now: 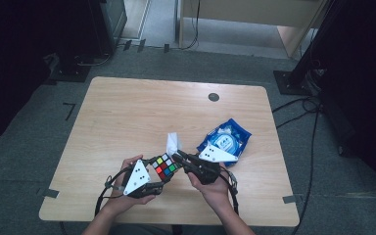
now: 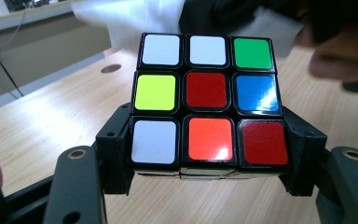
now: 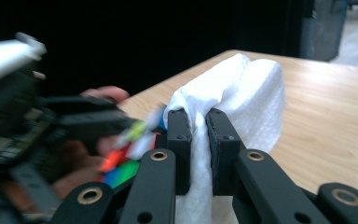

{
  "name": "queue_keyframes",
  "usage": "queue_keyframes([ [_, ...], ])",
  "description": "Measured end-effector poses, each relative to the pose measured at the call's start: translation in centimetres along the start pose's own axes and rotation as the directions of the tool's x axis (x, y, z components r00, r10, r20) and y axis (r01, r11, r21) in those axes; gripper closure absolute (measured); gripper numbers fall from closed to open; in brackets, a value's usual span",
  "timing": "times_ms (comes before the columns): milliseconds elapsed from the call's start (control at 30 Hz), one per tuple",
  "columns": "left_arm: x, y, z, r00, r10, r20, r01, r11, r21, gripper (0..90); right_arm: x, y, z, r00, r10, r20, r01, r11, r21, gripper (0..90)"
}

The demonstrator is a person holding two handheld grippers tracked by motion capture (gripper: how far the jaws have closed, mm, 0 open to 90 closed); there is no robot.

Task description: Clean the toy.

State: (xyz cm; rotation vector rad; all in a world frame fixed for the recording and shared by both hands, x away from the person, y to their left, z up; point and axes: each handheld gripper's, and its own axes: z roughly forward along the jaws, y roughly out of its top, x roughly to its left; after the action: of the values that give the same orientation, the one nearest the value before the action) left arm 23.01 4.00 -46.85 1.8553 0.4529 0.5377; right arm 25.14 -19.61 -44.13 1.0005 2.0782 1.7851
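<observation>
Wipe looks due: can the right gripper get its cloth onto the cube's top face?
Probably yes. The right gripper, shut on the white wipe, sits right beside the cube in the left gripper, top face uncovered.

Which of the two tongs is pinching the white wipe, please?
The right tongs: their pads are shut on the white wipe. The left tongs instead clamp the cube by its sides.

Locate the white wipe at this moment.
In the high view the white wipe is pinched in the right gripper, near the table's front middle, just above the cube clamped in the left gripper.
</observation>
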Motion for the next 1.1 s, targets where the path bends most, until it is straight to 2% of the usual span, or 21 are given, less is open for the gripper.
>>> queue_keyframes([
  [100,0.1,0.1,-0.1,1.0000,-0.003,-0.009,0.003,1.0000,-0.007,34.0,-0.8,-0.5,0.1,0.9994,0.016,0.029,-0.017,0.9995,0.025,82.4],
  [200,0.7,-0.1,-0.2,0.9993,-0.023,-0.029,0.023,0.9997,-0.002,34.0,-1.2,-0.9,0.3,0.9992,0.021,0.034,-0.023,0.9991,0.037,82.3],
  [333,1.5,-0.4,-0.2,0.9964,-0.056,-0.064,0.056,0.9983,0.011,34.0,-0.9,-0.7,0.3,0.9997,0.018,0.015,-0.019,0.9989,0.043,82.4],
  [400,1.6,-0.5,-0.2,0.9959,-0.058,-0.069,0.059,0.9981,0.017,34.0,-0.5,-0.5,0.3,0.9998,0.017,-0.004,-0.017,0.9992,0.035,82.4],
  [633,0.7,-0.4,0.2,0.9988,-0.040,-0.030,0.040,0.9990,0.019,34.0,0.8,0.6,-0.2,0.9983,0.014,-0.057,-0.015,0.9999,-0.006,82.3],
  [700,0.4,-0.3,0.3,0.9992,-0.031,-0.024,0.031,0.9993,0.018,34.0,1.0,0.7,-0.2,0.9986,-0.002,-0.053,0.001,0.9999,-0.011,82.2],
  [767,0.4,-0.2,0.3,0.9992,-0.028,-0.027,0.029,0.9994,0.020,34.0,0.8,0.6,-0.3,0.9985,0.006,-0.054,-0.007,0.9998,-0.016,82.0],
  [867,0.9,-0.1,-0.1,0.9982,-0.053,-0.030,0.053,0.9986,0.002,34.0,0.4,0.5,-0.3,0.9997,0.008,-0.025,-0.008,1.0000,-0.004,82.0],
  [967,1.5,-0.1,-0.5,0.9961,-0.076,-0.044,0.075,0.9971,-0.010,34.0,-0.2,-0.1,-0.1,0.9994,0.029,-0.018,-0.029,0.9996,0.003,82.0],
  [1100,2.1,-0.3,-0.7,0.9932,-0.101,-0.057,0.101,0.9949,-0.011,34.0,-0.5,-0.4,0.1,0.9994,0.033,-0.012,-0.033,0.9993,0.020,82.0],
])
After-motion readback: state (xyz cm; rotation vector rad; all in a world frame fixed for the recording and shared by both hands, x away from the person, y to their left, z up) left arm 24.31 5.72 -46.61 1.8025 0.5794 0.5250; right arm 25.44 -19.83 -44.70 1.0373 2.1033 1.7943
